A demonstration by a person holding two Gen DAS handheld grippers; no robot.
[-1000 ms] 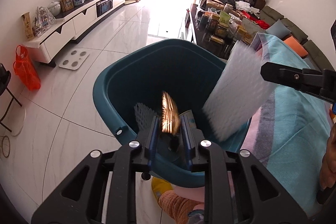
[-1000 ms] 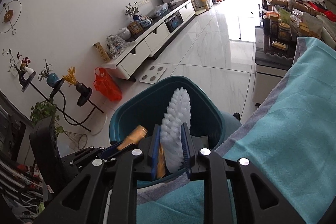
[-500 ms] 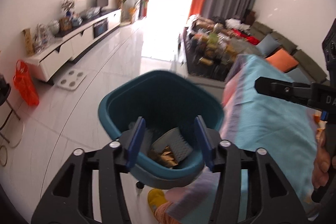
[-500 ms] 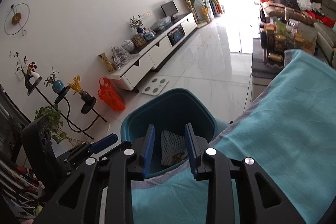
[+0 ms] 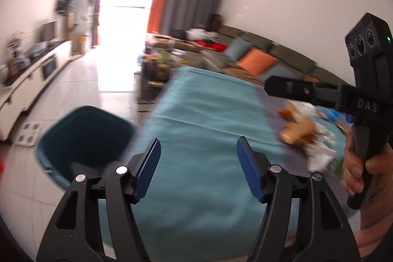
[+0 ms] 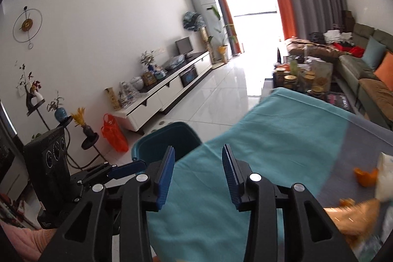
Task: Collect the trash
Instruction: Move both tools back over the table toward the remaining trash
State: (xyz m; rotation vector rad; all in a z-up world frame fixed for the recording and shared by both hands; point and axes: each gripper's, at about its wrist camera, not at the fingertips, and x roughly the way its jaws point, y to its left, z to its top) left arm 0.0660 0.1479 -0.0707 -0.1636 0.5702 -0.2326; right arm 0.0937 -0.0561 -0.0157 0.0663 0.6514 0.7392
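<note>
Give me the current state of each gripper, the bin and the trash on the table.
Left gripper: empty, jaws opening.
Right gripper: empty, jaws opening.
Teal bin: upright on the floor beside the table, lidless, something dark inside.
Trash pile: loose on the teal tablecloth, uncollected.

A teal cloth (image 5: 201,119) covers the table in front of you, giving way to a greyish band (image 6: 361,146) along its right side. On that band lies a blurred heap of trash (image 5: 309,136): orange peel pieces (image 6: 366,176), a tan wrapper (image 6: 353,215) and crumpled white paper (image 5: 319,158). Beside the table's left edge, a dark teal bin (image 5: 83,134) stands on the glossy white tiled floor (image 6: 221,100), with something pale and dark lying inside it, too blurred to identify.
</note>
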